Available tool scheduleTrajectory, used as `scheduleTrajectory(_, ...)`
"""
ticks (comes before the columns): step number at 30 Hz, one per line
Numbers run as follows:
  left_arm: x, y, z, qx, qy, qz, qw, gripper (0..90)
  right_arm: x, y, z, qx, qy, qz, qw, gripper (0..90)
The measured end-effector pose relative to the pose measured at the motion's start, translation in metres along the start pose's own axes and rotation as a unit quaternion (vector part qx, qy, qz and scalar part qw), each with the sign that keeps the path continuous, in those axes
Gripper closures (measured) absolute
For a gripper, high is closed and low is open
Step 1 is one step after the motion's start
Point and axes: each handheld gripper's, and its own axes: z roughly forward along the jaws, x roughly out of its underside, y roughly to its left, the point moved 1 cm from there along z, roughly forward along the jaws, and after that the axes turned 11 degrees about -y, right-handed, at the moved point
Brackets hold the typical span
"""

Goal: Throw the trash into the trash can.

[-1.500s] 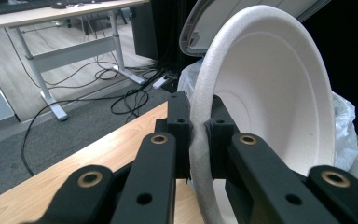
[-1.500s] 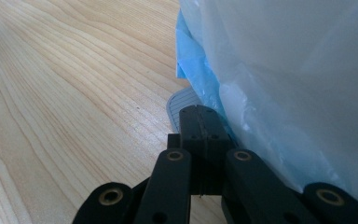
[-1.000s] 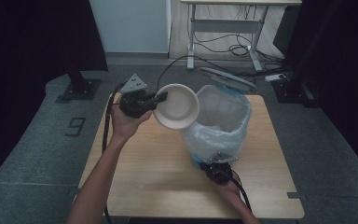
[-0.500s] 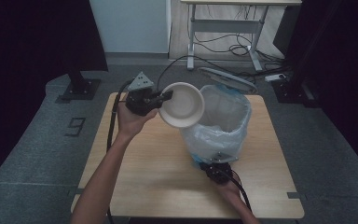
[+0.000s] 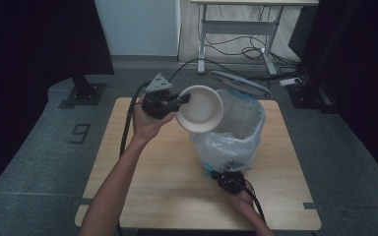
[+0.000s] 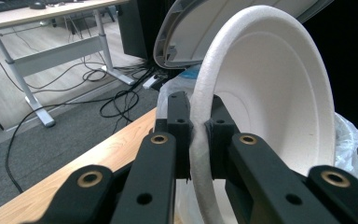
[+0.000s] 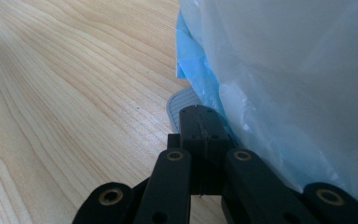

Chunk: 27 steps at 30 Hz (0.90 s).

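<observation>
High view: left gripper w/ jaws pinching rim of white bowl, held up at left edge of bagged bin; right gripper, jaws closed, pressing bin's pedal on table

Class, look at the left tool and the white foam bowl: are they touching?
Touching. The left gripper view shows the left tool with both jaws clamped on the white foam bowl's rim.

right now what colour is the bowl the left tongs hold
White foam bowl; left gripper view shows it best.

L gripper jaws clamp foam bowl rim; bin lid behind.
</observation>
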Motion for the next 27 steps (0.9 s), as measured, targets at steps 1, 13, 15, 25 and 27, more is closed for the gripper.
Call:
scheduleTrajectory(1, 0.000, -0.001, 0.001, 0.001, 0.000, 0.000, 1.0000, 83.8, 0.000, 0.000, 0.000, 0.000, 0.000, 0.000, 1.0000, 89.4)
scheduleTrajectory(13, -0.003, -0.006, 0.020, 0.010, 0.003, 0.002, 0.9999, 83.8, 0.000, 0.000, 0.000, -0.001, 0.000, 0.001, 1.0000, 89.4)
scheduleTrajectory(15, -0.003, -0.006, 0.024, 0.011, 0.005, 0.002, 0.9999, 83.8, 0.000, 0.000, 0.000, -0.001, 0.000, 0.001, 1.0000, 89.4)
scheduleTrajectory(25, -0.006, -0.012, 0.038, 0.017, 0.005, 0.009, 0.9998, 83.8, 0.000, 0.000, 0.000, -0.001, 0.000, 0.002, 1.0000, 89.4)
scheduleTrajectory(27, -0.006, -0.012, 0.040, 0.017, 0.007, 0.011, 0.9998, 83.8, 0.000, 0.000, 0.000, -0.001, 0.000, 0.001, 1.0000, 89.4)
